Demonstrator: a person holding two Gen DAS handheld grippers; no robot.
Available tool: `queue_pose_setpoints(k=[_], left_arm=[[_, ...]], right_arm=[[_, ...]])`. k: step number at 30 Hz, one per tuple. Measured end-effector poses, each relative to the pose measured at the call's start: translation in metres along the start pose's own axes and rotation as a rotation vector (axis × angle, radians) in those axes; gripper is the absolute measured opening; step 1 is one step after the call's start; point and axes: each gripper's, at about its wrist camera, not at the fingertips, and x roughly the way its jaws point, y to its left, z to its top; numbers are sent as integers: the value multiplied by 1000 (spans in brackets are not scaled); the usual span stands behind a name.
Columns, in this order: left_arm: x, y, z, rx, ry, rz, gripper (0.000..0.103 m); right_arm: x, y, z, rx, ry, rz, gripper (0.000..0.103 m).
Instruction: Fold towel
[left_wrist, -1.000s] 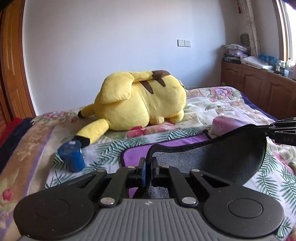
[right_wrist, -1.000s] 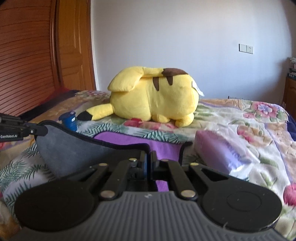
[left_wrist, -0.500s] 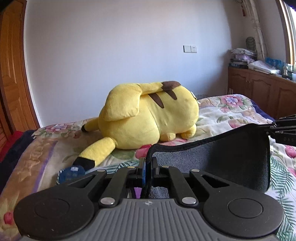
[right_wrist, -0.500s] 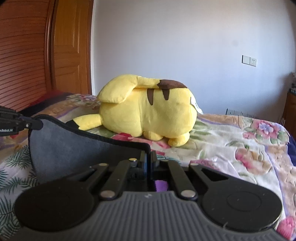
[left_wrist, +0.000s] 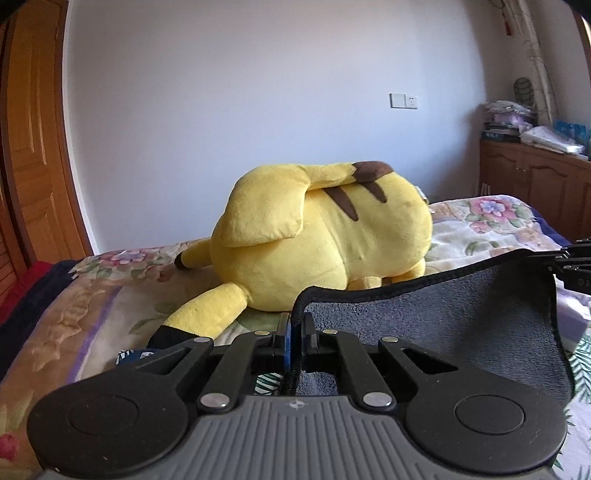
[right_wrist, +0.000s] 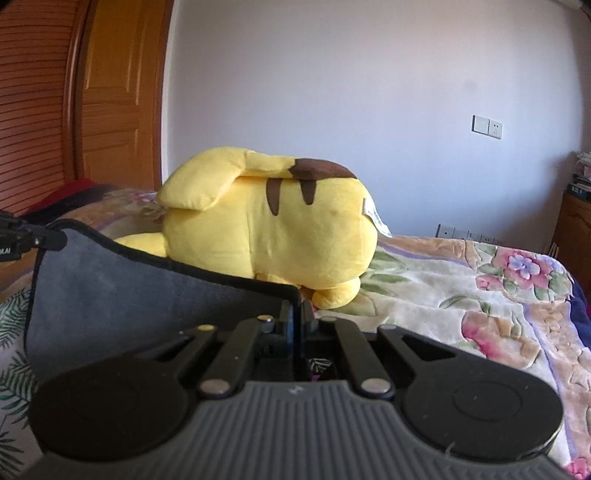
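One grey towel (left_wrist: 436, 325) with black edge binding is held up above the floral bedspread (left_wrist: 92, 314), stretched between the two tools. The left gripper (left_wrist: 294, 332) has its jaws pressed together on one upper corner of the towel; the right gripper (right_wrist: 297, 325) has its jaws likewise pinched on the opposite upper corner. The held top edge runs left to right between the two grippers, sagging slightly at mid-span, and the cloth hangs down from that edge toward the bed; its lower edge is hidden behind the gripper bodies. In each wrist view the towel extends sideways from the near gripper to the far one, so neither gripper is nearer to the cloth: both are in contact at equal standing. Judged from this hold, the coming move turns on carrying that long edge forward or down as one line, both corners level, to lay it over the remainder. Count: one towel, two grippers, one yellow Pikachu plush (left_wrist: 325, 236) lying on the bed beyond the towel and apart from it, one small blue object (left_wrist: 135, 356) partly hidden beside the plush's ear tip, one wooden cabinet (left_wrist: 535, 184) at the right.
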Motion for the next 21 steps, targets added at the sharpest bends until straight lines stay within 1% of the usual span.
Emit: queue_pose_setpoints(k=[8, 13, 17, 18, 20, 21], left_arm=[[40, -1, -13, 50, 50, 9, 5], [67, 0, -27, 23, 103, 2, 5], [79, -2, -39, 28, 130, 14, 5], [81, -2, -41, 25, 137, 14, 6], [85, -3, -45, 29, 160, 19, 12], [87, -4, -46, 38, 173, 27, 21]], right_arm=[[33, -3, -14, 12, 42, -16, 4], [55, -5, -27, 30, 95, -10, 4], [66, -4, -38, 24, 130, -3, 4], [68, -4, -40, 21, 135, -1, 4], [71, -4, -42, 28, 144, 4, 5], [72, -5, -44, 33, 152, 3, 5]])
